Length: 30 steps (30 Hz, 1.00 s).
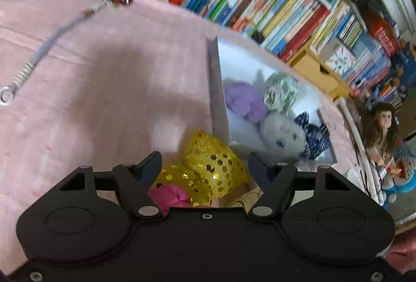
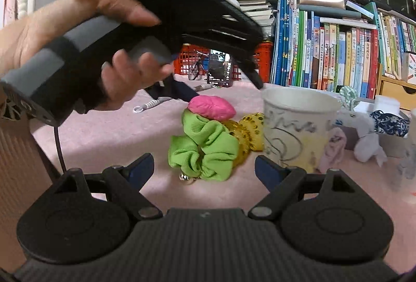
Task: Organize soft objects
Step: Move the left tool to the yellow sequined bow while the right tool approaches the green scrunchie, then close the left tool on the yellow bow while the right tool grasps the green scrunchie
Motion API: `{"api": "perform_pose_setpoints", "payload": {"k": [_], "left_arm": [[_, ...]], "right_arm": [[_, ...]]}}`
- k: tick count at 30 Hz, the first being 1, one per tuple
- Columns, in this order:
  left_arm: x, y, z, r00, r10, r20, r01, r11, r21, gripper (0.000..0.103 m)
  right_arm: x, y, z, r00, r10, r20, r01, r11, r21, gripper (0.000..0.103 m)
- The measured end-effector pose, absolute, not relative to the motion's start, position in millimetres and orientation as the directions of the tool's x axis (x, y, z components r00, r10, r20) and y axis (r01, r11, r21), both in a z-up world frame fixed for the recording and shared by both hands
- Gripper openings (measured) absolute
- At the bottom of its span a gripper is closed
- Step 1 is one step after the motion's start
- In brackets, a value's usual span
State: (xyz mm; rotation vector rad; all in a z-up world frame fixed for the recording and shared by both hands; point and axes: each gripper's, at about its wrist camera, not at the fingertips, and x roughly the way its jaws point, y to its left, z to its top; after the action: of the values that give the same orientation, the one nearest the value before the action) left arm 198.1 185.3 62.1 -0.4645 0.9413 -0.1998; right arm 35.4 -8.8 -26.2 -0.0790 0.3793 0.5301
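Left wrist view: the left gripper (image 1: 205, 165) angles down over a pink-covered surface (image 1: 104, 74), its jaws partly spread with a yellow sequinned scrunchie (image 1: 213, 167) and a pink scrunchie (image 1: 169, 196) lying between them. No pad visibly presses on either one. Just beyond stands a white box (image 1: 218, 89) already holding a purple soft piece (image 1: 244, 102), a pale green one (image 1: 280, 92), a white plush (image 1: 283, 136) and a dark blue patterned piece (image 1: 314, 136).

Right wrist view: the right gripper (image 2: 204, 167) hangs with its jaws spread wide and nothing in them, facing a lime green scrunchie (image 2: 205, 149). The pink scrunchie (image 2: 212, 107) sits on top of the pile, the yellow one (image 2: 247, 131) behind, touching a scribbled paper cup (image 2: 296, 126). A hand (image 2: 78, 53) brings the left tool's fingertips (image 2: 187, 93) right up to the pink scrunchie.

The step in hand looks like a pick from the pile, likely the pink piece. Next, the jaws need to close on only that one, lift it clear of its neighbours without nudging the cup, and carry it to the box.
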Motion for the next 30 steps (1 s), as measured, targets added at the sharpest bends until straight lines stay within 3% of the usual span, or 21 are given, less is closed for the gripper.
{"api": "perform_pose_setpoints", "payload": {"k": [9,15,22,26,30], "left_arm": [[210,178,42,0.537,-0.342,-0.771,-0.06,0.896,-0.439,0.05],[206,182,40,0.554,-0.349,-0.756,-0.071,0.884,-0.461,0.024],[200,183,45,0.577,-0.345,-0.741,-0.063,0.885,-0.461,0.007],[196,183,48,0.578,-0.352,-0.736,-0.055,0.883,-0.466,0.007],[192,184,49,0.581,-0.351,-0.734,-0.051,0.885,-0.463,0.008]], "right_arm": [[44,2,-32,0.804,0.445,-0.394,-0.482,0.876,0.005,0.091],[48,4,-33,0.805,0.432,-0.407,-0.476,0.88,-0.007,0.088],[51,4,-33,0.785,0.452,-0.423,-0.497,0.868,0.005,0.062],[46,1,-32,0.785,0.46,-0.416,-0.506,0.863,-0.001,0.05],[42,-5,-30,0.776,0.473,-0.418,-0.52,0.854,0.0,0.043]]}}
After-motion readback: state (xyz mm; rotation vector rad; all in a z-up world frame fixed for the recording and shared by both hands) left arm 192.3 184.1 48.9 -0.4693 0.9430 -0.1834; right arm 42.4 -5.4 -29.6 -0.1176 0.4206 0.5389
